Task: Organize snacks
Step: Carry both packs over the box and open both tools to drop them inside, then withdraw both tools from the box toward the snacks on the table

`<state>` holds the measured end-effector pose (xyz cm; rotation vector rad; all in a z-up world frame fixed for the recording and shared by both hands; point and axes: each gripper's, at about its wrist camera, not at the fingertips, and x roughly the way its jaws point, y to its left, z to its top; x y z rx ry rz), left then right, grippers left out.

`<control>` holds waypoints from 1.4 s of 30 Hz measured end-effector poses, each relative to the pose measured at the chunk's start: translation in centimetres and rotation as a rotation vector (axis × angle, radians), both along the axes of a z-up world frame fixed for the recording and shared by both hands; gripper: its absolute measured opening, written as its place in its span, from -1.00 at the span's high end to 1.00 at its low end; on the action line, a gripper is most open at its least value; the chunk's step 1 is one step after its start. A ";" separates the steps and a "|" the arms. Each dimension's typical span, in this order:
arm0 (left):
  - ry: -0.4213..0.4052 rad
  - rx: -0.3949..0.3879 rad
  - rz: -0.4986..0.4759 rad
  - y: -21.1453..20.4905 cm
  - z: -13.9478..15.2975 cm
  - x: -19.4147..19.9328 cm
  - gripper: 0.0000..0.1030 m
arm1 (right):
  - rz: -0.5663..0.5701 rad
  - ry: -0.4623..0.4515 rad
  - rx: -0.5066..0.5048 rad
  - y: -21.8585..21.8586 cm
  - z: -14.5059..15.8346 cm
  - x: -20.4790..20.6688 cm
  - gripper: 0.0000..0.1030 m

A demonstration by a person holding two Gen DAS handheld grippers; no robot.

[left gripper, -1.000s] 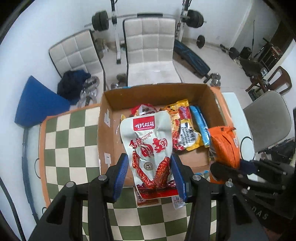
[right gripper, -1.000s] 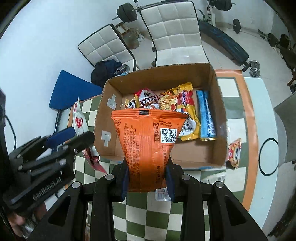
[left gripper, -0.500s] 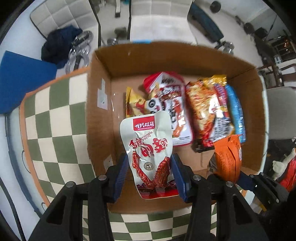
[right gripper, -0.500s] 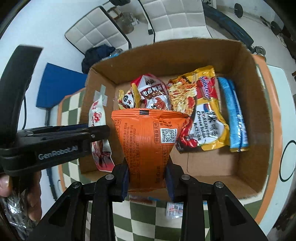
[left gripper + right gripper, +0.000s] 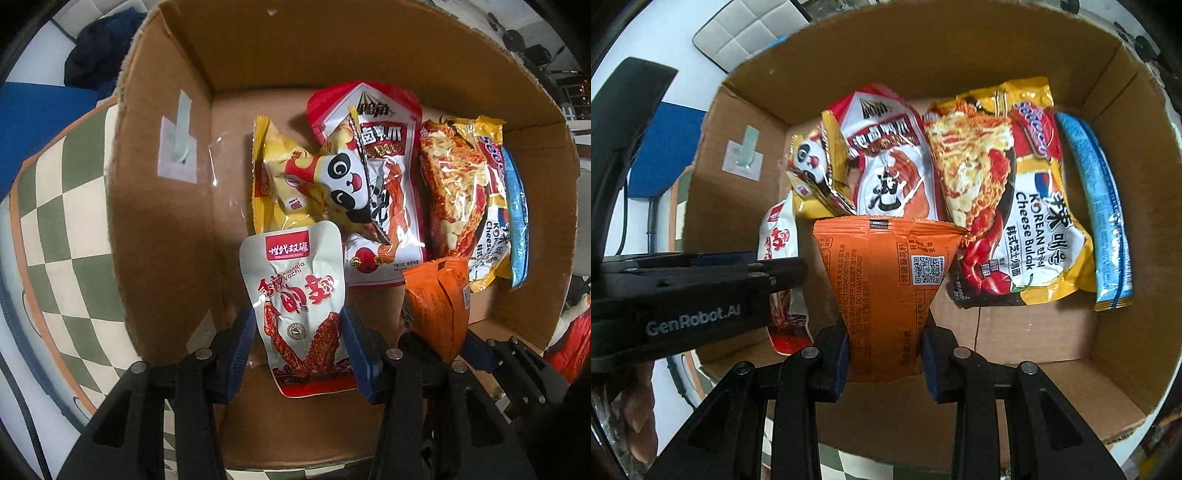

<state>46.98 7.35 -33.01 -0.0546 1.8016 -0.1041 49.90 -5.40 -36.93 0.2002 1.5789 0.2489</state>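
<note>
An open cardboard box [image 5: 166,221] fills both views. Inside it, low over the near left floor, hangs a white pouch with a red chicken-wing print [image 5: 295,295], and my left gripper [image 5: 297,332] is shut on its lower part. Just to its right my right gripper [image 5: 886,354] is shut on an orange packet [image 5: 886,273], also down inside the box [image 5: 923,66]. The right wrist view shows the left gripper [image 5: 775,266] and its pouch [image 5: 777,236] from the side. Both packets stand upright, tops toward the back.
Lying in the box are a yellow panda packet [image 5: 295,177], a red-and-white pouch [image 5: 380,166], a yellow noodle packet [image 5: 1008,192] and a blue packet [image 5: 1100,206] along the right wall. Bare box floor [image 5: 1015,332] shows at the near right. A green checkered tablecloth [image 5: 55,240] surrounds the box.
Both grippers have come down from above the box's near edge into the box, tilting more steeply downward, each still holding its packet. The box contents now look much closer.
</note>
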 end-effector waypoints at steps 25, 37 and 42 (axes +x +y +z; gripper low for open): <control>-0.182 0.013 0.012 0.7 7.0 -1.7 -0.89 | 0.012 -0.039 -0.091 -2.8 4.4 -0.2 -0.91; -0.498 0.088 0.065 1.4 14.4 -7.5 -0.89 | -0.036 -0.271 -0.179 -5.6 12.9 -5.7 -0.96; -0.602 0.112 0.072 1.1 17.0 -10.8 -0.89 | -0.066 -0.345 -0.192 -6.8 15.6 -8.2 -0.96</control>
